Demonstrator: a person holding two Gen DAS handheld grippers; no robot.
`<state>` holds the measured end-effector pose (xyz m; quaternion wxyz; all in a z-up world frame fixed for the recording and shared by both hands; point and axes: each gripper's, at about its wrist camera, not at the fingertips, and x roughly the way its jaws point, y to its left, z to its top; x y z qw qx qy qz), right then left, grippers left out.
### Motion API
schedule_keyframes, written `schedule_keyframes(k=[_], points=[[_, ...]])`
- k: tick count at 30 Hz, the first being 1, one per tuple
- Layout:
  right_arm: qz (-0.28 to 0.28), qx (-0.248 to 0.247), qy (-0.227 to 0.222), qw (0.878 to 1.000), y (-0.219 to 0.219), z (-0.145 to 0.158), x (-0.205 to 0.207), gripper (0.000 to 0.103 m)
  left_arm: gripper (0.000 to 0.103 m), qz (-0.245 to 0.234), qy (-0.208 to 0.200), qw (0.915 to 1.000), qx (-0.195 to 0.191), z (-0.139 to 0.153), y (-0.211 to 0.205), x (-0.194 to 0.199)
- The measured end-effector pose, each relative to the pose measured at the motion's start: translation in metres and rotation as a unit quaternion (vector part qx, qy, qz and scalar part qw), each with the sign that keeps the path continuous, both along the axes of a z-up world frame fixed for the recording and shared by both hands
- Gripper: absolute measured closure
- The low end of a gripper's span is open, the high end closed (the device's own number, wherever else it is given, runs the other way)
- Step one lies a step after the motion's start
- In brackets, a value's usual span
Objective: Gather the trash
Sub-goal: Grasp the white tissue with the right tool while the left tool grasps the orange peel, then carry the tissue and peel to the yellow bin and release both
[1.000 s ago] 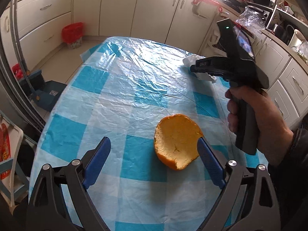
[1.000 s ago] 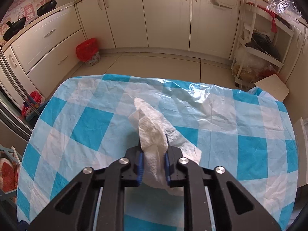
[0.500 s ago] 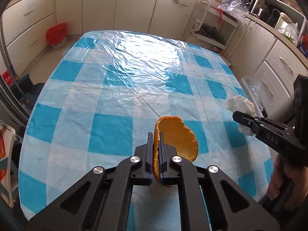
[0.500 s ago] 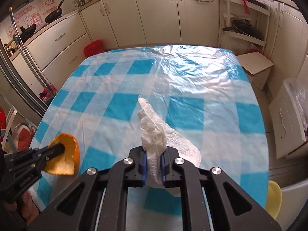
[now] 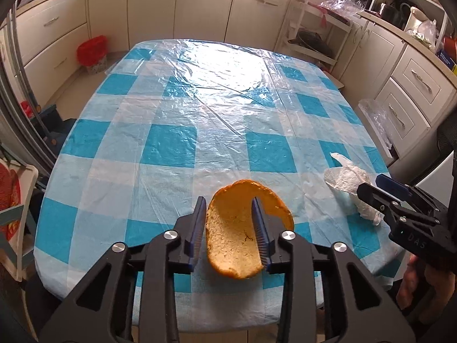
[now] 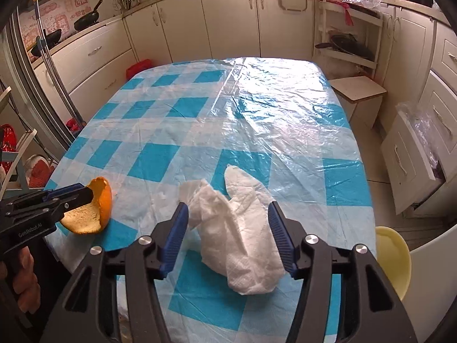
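An orange peel [image 5: 237, 240] hangs between the parted fingers of my left gripper [image 5: 230, 231], over the near edge of the blue-checked table [image 5: 171, 143]. The jaws stand apart and the peel looks loose. It also shows in the right wrist view [image 6: 91, 208] at the left gripper's tip [image 6: 82, 197]. A crumpled white tissue [image 6: 242, 228] sits between the open fingers of my right gripper [image 6: 228, 234], not clamped. In the left wrist view the tissue [image 5: 348, 183] is at the right gripper's tip [image 5: 371, 191].
The table wears a shiny plastic cover [image 6: 271, 100]. A yellow bowl-like thing [image 6: 391, 257] sits below the table's right edge. A red bin [image 5: 91, 54] stands on the floor by the cabinets. A white shelf rack [image 6: 351, 34] and a small stool [image 6: 357, 94] are behind.
Both grippers have opened: the left was clamped on the peel, the right on the tissue. Both have pulled back toward the table's near edge, and the tissue has slumped.
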<state>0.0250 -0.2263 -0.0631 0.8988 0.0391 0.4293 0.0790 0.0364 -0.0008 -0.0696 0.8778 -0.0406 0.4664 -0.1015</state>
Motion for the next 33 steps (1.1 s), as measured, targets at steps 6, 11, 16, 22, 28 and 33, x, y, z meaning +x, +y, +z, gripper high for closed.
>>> schedule_keyframes(k=[6,11,16,22,28,33], points=[[-0.014,0.009,-0.004,1.0,-0.006,-0.007,-0.005,0.041,0.06,0.0,0.0,0.9999,0.015,-0.004,-0.007,-0.006],[-0.025,0.015,0.001,1.0,-0.009,-0.013,-0.001,0.04,0.06,-0.001,0.001,0.9999,0.015,-0.008,-0.01,-0.005],[-0.014,-0.005,0.008,1.0,0.0,-0.018,0.001,0.052,0.06,-0.006,0.0,0.9999,0.014,-0.008,-0.016,-0.005],[0.0,0.001,0.008,1.0,0.002,-0.018,-0.002,0.08,0.094,-0.016,0.0,0.9998,0.01,-0.012,-0.024,-0.009],[0.0,0.014,-0.014,1.0,-0.001,-0.009,-0.008,0.087,0.097,-0.025,-0.029,0.9992,0.009,0.004,-0.031,-0.018],[-0.005,0.021,-0.037,0.999,-0.005,0.003,-0.016,0.088,0.097,-0.026,-0.051,0.9983,0.005,0.022,-0.03,-0.026]])
